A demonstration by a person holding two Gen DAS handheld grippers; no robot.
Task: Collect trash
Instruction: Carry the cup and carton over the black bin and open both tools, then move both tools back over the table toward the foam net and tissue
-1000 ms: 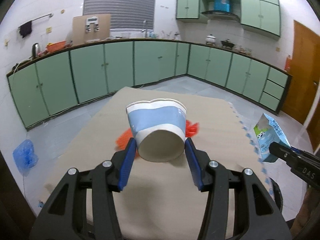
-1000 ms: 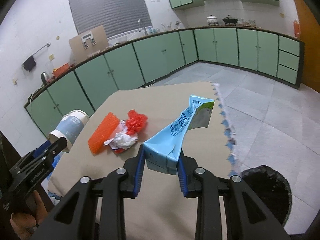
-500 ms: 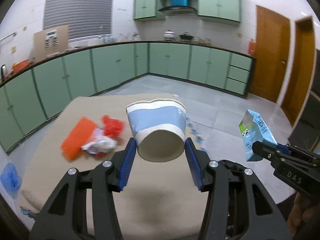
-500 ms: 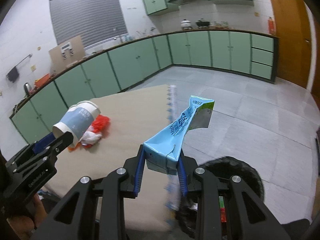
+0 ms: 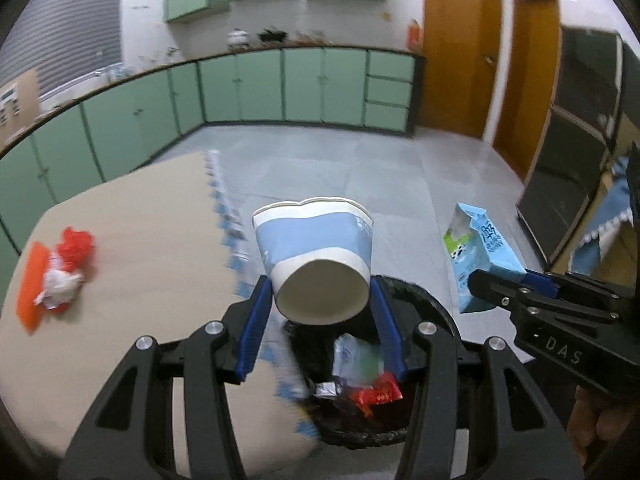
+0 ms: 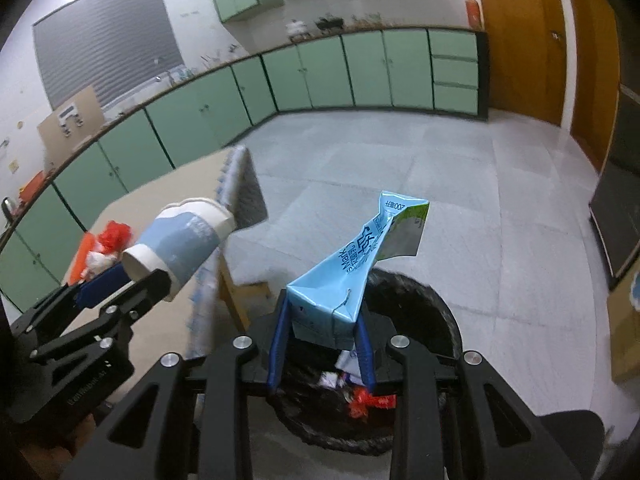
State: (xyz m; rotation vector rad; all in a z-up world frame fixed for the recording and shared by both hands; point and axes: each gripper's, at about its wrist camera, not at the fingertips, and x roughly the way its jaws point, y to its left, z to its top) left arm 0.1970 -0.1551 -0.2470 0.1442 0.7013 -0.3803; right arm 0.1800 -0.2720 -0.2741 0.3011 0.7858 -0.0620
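Holding paper cup point(image 5: 314, 256) in my left tool point(image 5: 320, 312), pads clamped on its base, cup on its side above black bin point(image 5: 434, 312). My right tool point(image 6: 322, 332) grips crumpled blue carton point(image 6: 352, 268) over same bin. Wrappers point(image 5: 360, 384) lie inside bin. Bench point(image 5: 132, 264) edge just left of bin; red trash pile point(image 5: 56, 272) on bench. Open floor point(image 6: 460, 208) beyond. Both tools pitched downward.

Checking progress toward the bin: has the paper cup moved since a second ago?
Yes. The paper cup, held in the left gripper, has swung off the table to above the black bin.
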